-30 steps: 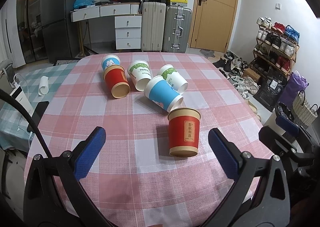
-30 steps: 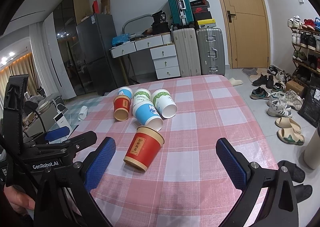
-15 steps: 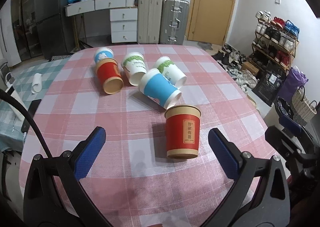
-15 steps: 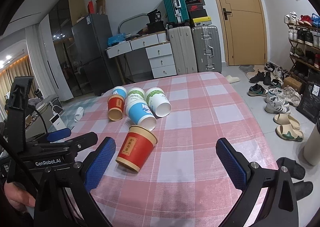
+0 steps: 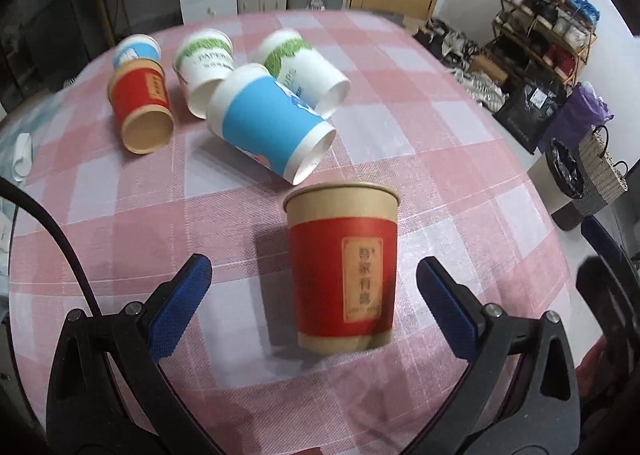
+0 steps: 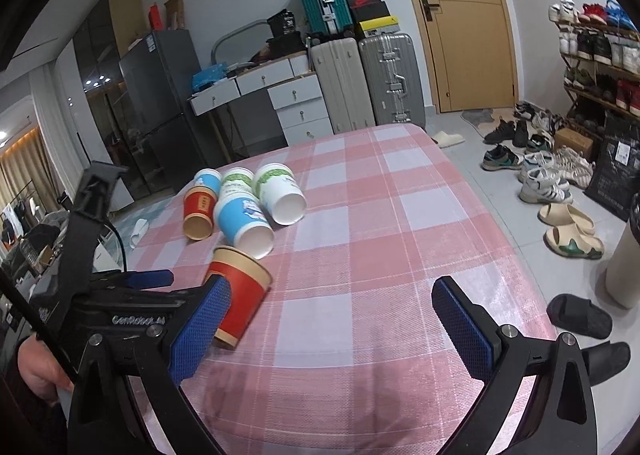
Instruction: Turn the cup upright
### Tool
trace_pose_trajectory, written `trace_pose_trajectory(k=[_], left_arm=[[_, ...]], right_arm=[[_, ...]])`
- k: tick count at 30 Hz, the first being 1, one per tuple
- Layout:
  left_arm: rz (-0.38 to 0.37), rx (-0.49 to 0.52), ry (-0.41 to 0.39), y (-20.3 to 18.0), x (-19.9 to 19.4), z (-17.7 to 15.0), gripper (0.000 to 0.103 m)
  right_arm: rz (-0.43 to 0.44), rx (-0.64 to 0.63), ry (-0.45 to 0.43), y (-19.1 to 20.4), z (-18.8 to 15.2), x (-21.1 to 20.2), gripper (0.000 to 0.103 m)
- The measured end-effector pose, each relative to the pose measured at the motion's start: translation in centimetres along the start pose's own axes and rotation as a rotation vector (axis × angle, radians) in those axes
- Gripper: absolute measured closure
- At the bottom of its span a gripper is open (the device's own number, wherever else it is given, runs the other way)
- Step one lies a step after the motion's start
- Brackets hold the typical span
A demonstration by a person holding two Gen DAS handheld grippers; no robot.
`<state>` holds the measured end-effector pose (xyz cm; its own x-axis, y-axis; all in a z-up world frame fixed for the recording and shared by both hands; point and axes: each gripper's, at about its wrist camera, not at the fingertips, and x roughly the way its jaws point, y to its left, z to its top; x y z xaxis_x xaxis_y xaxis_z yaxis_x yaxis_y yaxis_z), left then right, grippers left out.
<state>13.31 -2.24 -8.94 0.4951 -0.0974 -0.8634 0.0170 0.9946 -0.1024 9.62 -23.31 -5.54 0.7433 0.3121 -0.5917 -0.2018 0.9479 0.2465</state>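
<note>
A red and tan paper cup stands upright on the pink checked tablecloth, its mouth up. My left gripper is open and empty, its blue pads to either side of the cup, not touching it. Behind it several cups lie on their sides: a blue and white one, a red one, two green and white ones and a small blue one. In the right wrist view the red cup stands just behind my open, empty right gripper's left pad.
The table's right edge drops to a floor with shoes and slippers. A shoe rack, suitcases, drawers and a door stand beyond. The left gripper's body sits at the table's left.
My left gripper has moved forward and down toward the upright red cup, which now sits between its pads. The right gripper has shifted a little closer to the table.
</note>
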Motion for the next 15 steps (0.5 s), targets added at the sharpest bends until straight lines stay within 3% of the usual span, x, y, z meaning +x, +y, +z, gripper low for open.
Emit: trace_pose_trajectory(k=[3,8,11,15], left_arm=[[0.016,0.002,0.042,-0.4,1.4,0.9,0.001],[-0.006,-0.042,0.112,0.0,3.0,1.5,0.019],[-0.043,-0.065,0.15,0.3,4.0,1.6,0.039],[-0.089,-0.1,0.156,0.5,4.6,1.6,0.043]], right_arm=[[-0.001,0.01,0.002,-0.5,0.0,0.3,0.001],[0.003,0.028,0.009,-1.1,-0.2,1.0,0.001],[0.005,0.031,0.012,-0.9,-0.3,1.0,0.001],[0.007,0.032,0.012,-1.0,-0.4,1.0,0.001]])
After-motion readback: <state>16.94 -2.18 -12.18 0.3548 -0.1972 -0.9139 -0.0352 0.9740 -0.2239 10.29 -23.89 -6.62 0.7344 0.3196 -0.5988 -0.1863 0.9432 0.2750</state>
